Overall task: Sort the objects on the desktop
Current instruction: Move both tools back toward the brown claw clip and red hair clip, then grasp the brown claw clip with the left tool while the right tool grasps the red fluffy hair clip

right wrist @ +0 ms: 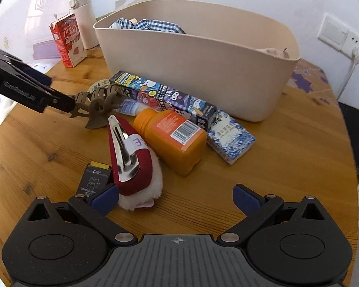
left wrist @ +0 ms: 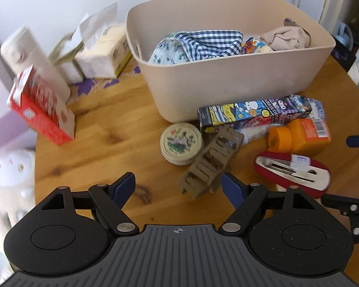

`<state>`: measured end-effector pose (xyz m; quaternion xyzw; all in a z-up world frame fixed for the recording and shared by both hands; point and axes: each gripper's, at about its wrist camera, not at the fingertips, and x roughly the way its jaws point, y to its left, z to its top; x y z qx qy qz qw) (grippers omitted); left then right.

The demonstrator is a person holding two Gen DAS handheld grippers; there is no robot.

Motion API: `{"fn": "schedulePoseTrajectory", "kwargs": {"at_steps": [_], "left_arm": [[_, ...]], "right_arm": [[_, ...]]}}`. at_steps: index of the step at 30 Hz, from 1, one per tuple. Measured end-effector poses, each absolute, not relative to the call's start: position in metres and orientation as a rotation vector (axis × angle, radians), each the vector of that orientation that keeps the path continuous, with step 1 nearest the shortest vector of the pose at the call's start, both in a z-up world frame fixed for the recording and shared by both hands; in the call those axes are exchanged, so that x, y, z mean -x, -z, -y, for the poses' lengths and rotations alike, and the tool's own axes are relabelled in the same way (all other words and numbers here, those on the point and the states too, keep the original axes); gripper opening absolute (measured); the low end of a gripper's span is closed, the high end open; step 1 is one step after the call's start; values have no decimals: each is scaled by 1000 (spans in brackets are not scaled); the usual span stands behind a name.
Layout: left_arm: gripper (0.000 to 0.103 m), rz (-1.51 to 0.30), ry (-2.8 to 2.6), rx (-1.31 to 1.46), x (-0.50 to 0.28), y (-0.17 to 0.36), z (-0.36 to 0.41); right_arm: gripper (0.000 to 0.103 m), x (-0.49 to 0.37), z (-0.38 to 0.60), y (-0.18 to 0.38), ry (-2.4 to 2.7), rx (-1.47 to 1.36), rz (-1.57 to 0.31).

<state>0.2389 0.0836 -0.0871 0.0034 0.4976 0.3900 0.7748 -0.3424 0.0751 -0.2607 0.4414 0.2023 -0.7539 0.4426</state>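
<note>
A brown hair claw [left wrist: 210, 165] stands tilted on the round wooden table [left wrist: 107, 124], just ahead of my left gripper [left wrist: 178, 187] and close to its right finger. That gripper is open and holds nothing. In the right wrist view the left gripper's fingertip reaches the hair claw [right wrist: 95, 102]. My right gripper [right wrist: 177, 198] is open; its left finger touches a white fluffy pad carrying a red hair clip [right wrist: 131, 153] with a silver snap. An orange bottle [right wrist: 172, 138], a cartoon-printed box [right wrist: 165, 98] and a blue-and-white packet [right wrist: 229, 138] lie before the beige bin [right wrist: 203, 71].
The bin [left wrist: 227, 79] holds checked cloth [left wrist: 208, 43] and other fabric. A round tin [left wrist: 180, 141] lies by the claw. A red carton [left wrist: 40, 114], tissue packs [left wrist: 100, 55] and a white flask [right wrist: 82, 14] stand at the back left. A small black card [right wrist: 93, 179] lies near my right gripper.
</note>
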Motion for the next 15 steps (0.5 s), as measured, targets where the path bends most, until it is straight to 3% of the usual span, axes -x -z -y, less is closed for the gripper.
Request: {"fn": "schedulePoseTrajectory", "kwargs": {"at_steps": [15], "left_arm": [[83,-1135,-715,16,-258,112,-115]], "right_arm": [[103,360,-55,283,1741,-1116,-512]]}}
